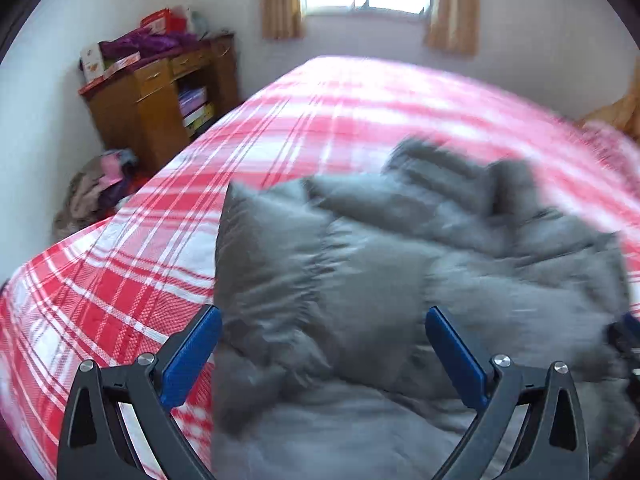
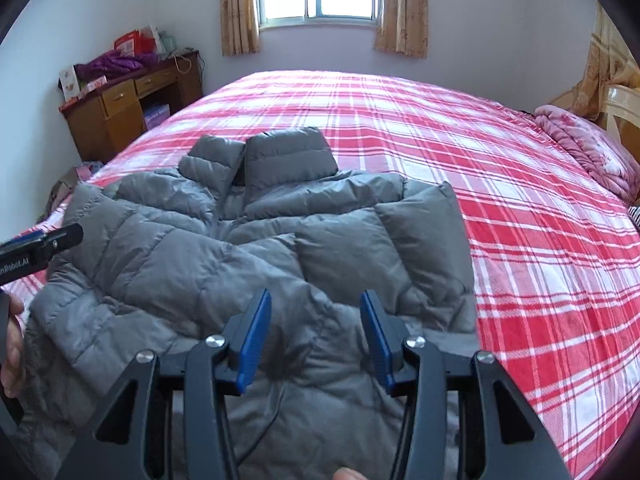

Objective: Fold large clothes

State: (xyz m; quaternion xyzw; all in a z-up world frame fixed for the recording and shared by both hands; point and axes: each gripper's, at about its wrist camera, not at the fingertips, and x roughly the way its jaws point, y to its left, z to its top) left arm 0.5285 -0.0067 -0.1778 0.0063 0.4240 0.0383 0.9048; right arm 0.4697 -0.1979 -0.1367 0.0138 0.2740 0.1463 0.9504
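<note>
A grey puffer jacket [image 2: 240, 248] lies on the bed's red plaid sheet [image 2: 520, 208], collar towards the window. Its sleeves look folded in over the body. In the right wrist view my right gripper [image 2: 315, 297] hovers over the jacket's lower middle, jaws partly open, and no fabric is pinched between the blue pads [image 2: 252, 340]. The left wrist view is motion-blurred: my left gripper [image 1: 323, 314] stands wide open above the jacket [image 1: 360, 280] near its left edge, holding nothing. The left gripper's finger [image 2: 44, 246] also shows at the left rim of the right wrist view.
A wooden desk [image 2: 120, 112] piled with boxes and purple cloth stands left of the bed. Clothes [image 1: 96, 192] lie heaped on the floor beside it. A pink quilt [image 2: 592, 152] and a chair [image 2: 620, 108] sit at the bed's right. A person's hand [image 2: 12, 344] is at the left rim.
</note>
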